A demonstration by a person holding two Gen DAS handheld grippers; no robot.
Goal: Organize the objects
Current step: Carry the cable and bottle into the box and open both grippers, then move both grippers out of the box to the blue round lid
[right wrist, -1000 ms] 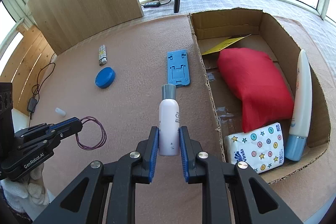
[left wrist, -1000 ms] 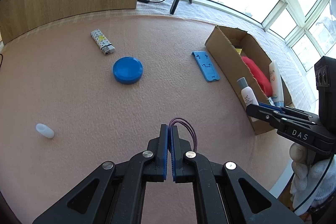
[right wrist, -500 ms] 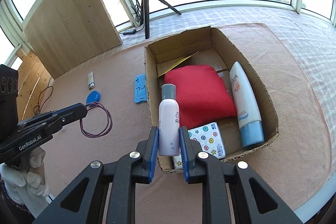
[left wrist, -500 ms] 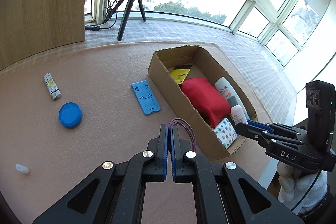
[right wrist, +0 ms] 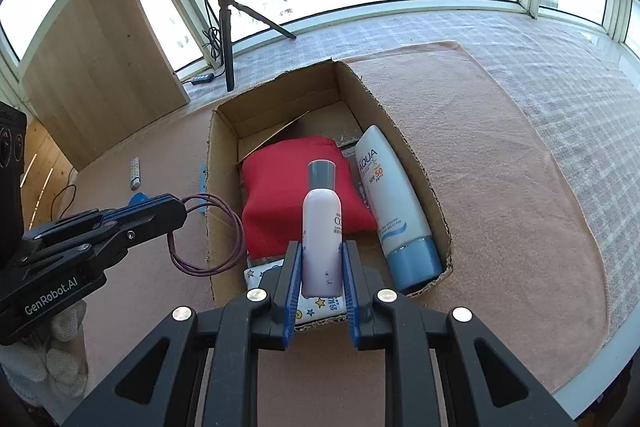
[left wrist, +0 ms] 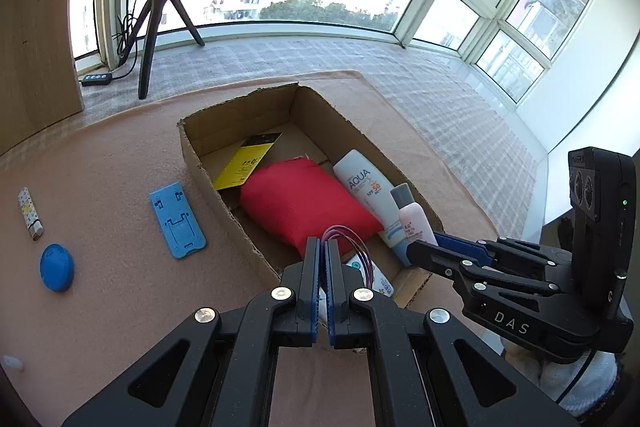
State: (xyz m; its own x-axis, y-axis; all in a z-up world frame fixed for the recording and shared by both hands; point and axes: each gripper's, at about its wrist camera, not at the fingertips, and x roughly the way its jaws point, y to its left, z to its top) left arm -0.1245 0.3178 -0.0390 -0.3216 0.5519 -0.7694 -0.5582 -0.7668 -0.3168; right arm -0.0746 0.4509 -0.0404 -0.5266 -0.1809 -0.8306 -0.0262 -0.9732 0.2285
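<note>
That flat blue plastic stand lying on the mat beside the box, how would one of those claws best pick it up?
The blue stand lies flat, so its faces offer nothing to pinch. Probably best to come straight down from above and close the claw across its two long edges near the middle: they run parallel, and it is narrowest that way. The mat around it is bare.

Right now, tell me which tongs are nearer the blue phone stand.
Left. The left tongs hang over the cardboard box's near-left wall, beside the blue phone stand. The right tongs hover farther right, above the box.
</note>
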